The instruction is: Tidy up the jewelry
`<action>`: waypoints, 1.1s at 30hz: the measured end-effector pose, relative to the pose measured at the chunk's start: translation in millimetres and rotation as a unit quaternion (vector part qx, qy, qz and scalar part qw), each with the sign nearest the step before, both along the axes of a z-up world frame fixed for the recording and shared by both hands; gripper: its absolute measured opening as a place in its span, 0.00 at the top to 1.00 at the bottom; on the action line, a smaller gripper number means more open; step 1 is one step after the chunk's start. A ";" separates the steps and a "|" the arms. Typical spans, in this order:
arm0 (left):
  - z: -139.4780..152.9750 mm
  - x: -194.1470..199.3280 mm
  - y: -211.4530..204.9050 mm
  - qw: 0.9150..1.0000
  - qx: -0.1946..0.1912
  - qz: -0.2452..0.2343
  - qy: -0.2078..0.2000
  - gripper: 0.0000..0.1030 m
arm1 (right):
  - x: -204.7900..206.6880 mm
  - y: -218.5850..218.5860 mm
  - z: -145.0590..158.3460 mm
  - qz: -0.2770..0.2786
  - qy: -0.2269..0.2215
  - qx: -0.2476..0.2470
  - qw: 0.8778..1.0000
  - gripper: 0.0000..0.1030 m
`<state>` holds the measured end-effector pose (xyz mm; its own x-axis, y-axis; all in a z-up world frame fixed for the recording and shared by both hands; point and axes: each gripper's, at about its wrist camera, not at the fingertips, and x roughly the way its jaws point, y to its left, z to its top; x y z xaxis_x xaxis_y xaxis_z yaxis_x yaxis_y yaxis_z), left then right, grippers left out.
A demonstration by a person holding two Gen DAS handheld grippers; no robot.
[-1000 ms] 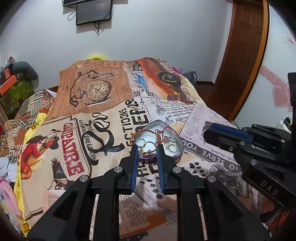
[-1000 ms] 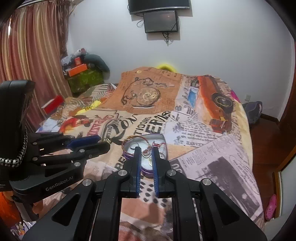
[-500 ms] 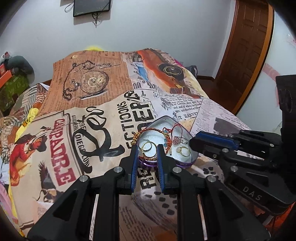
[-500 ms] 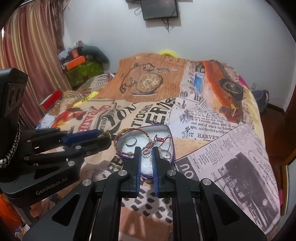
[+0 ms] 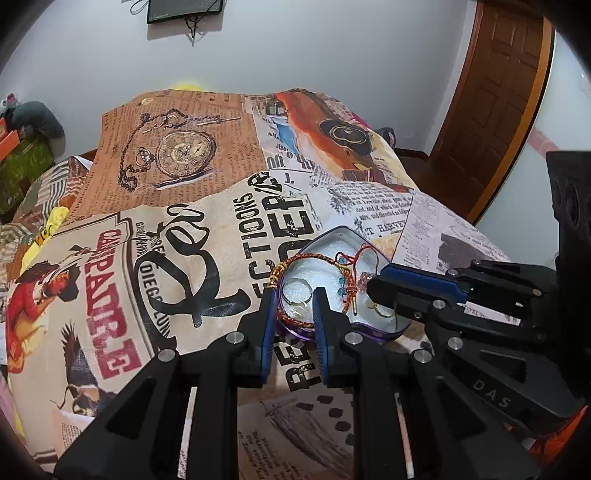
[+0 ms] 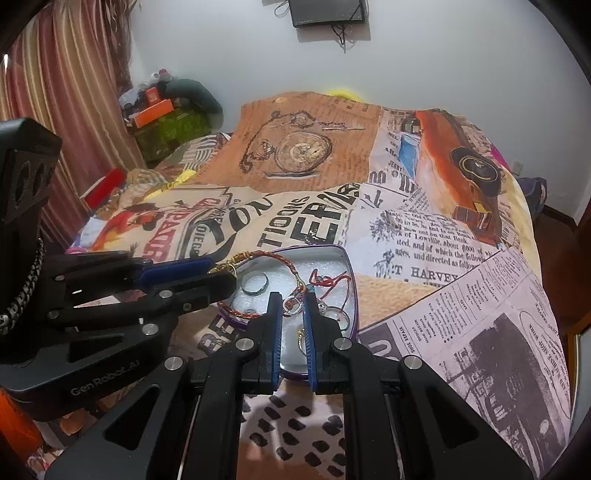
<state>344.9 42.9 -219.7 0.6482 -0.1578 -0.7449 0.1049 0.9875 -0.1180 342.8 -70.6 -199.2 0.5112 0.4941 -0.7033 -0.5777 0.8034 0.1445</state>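
A purple heart-shaped tin (image 5: 391,329) (image 6: 347,258) with white lining sits on the printed bedspread. It holds a red-gold braided bracelet (image 5: 293,319) (image 6: 258,254) draped over its rim, a red cord bracelet (image 5: 349,266) (image 6: 327,282), and several rings (image 5: 295,291) (image 6: 255,285). My left gripper (image 5: 294,295) is narrowly open over the tin's left side, straddling the braided bracelet. My right gripper (image 6: 292,301) is narrowly open over the tin's near side, around a small ring charm (image 6: 291,306); whether it touches is unclear.
The bedspread (image 5: 177,266) (image 6: 443,258) covers the bed, falling off at right. A wooden door (image 5: 495,92) stands at right. Curtains (image 6: 62,103) and cluttered boxes (image 6: 166,122) stand left. A wall screen (image 6: 327,13) hangs behind.
Both grippers have moved forward and down toward the tin, which now looks larger and closer. Their fingertips now reach over its rim. The jaw gaps look unchanged.
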 end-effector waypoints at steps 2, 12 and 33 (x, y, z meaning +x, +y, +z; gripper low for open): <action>-0.7 -1.3 -1.1 1.000 0.004 0.000 -0.002 0.82 | 1.0 0.4 -1.6 0.002 0.004 0.000 1.000 0.90; 4.6 -7.3 3.3 1.000 0.004 0.006 -0.001 0.82 | 5.1 -3.0 -2.2 -0.018 0.008 -0.007 1.000 0.89; 107.1 -81.7 10.4 0.994 0.013 0.036 -0.099 0.74 | -43.5 -20.9 78.2 -0.035 -0.062 0.022 0.997 0.64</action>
